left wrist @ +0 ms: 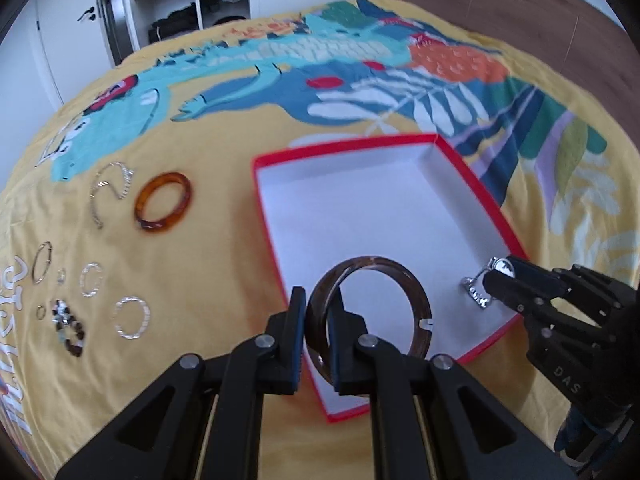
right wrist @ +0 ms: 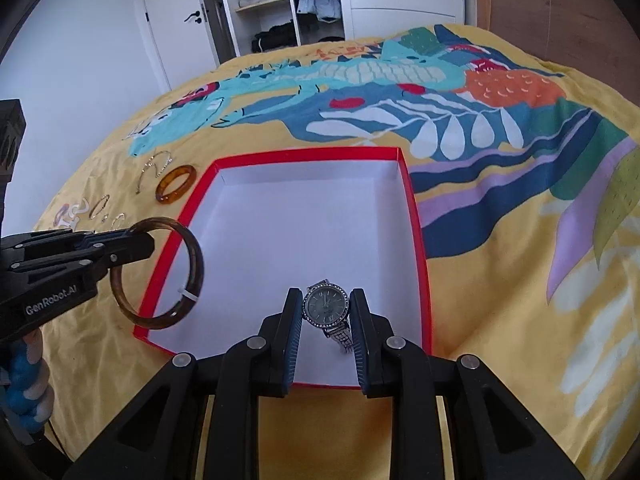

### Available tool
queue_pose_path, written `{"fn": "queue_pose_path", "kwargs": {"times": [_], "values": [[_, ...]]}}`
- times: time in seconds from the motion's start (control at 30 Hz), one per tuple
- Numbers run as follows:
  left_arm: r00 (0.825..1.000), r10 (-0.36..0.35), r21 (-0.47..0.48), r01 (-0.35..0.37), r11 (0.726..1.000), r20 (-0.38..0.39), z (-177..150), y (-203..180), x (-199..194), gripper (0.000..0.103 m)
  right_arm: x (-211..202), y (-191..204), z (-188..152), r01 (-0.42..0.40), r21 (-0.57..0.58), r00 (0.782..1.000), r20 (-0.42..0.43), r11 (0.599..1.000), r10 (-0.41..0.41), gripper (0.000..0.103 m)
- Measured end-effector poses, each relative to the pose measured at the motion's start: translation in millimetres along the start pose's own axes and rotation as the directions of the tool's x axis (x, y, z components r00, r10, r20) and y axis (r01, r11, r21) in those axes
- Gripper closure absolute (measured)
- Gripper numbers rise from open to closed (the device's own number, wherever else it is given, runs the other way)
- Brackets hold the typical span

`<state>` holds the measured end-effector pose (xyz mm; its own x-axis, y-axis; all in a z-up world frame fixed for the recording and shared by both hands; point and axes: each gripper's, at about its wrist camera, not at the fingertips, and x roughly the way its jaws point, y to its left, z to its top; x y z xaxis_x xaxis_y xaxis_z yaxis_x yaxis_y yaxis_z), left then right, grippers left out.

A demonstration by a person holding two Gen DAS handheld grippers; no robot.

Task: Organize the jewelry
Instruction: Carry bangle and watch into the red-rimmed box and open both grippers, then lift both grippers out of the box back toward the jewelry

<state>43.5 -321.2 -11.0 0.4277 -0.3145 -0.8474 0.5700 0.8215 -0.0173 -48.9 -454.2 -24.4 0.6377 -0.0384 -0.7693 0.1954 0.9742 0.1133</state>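
Note:
A red-rimmed box [left wrist: 472, 176] [right wrist: 416, 216] with a bare white inside lies on the bed. My left gripper [left wrist: 318, 300] [right wrist: 148, 240] is shut on a dark brown bangle [left wrist: 416, 300] [right wrist: 198, 264], which hangs upright over the box's near left edge. My right gripper [right wrist: 325, 300] [left wrist: 494, 276] is shut on a silver wristwatch [right wrist: 325, 306] [left wrist: 476, 294], held over the box's near part, dial facing the right wrist camera. On the bedspread left of the box lie an amber bangle [left wrist: 164, 202] [right wrist: 176, 184], a silver chain bracelet [left wrist: 110, 184] [right wrist: 154, 168] and several small silver rings and hoops [left wrist: 130, 316].
The bed carries a yellow spread [left wrist: 224, 264] [right wrist: 500, 320] with a bright printed pattern. A wooden headboard [left wrist: 520, 12] rises at the back right. A white wardrobe with open shelves [right wrist: 276, 12] and a door stand beyond the bed's far side.

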Motion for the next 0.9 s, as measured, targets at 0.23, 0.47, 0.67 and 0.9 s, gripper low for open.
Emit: {"fn": "queue_pose_path", "kwargs": {"times": [0.23,0.47,0.67,0.9], "values": [[0.995,0.035,0.023,-0.033,0.999,-0.093,-14,-11,34,0.094,25,-2,-7,0.019,-0.058,0.995,-0.097,0.998,-0.024,0.079],[0.995,0.049,0.014,-0.048,0.999,-0.084,-15,-12,35,0.092,39,-1,-11,0.059,-0.079,0.987,-0.143,0.995,-0.07,0.079],[1.0,-0.019,-0.028,0.019,0.999,-0.01,-11,-8,11,0.086,25,2,-8,0.077,-0.074,0.989,-0.118,0.994,-0.086,0.062],[0.999,-0.032,-0.022,0.033,0.999,0.042,-9,2,-37,0.081,-23,9,-4,0.106,-0.046,0.994,-0.036,0.993,-0.107,0.057]]}}
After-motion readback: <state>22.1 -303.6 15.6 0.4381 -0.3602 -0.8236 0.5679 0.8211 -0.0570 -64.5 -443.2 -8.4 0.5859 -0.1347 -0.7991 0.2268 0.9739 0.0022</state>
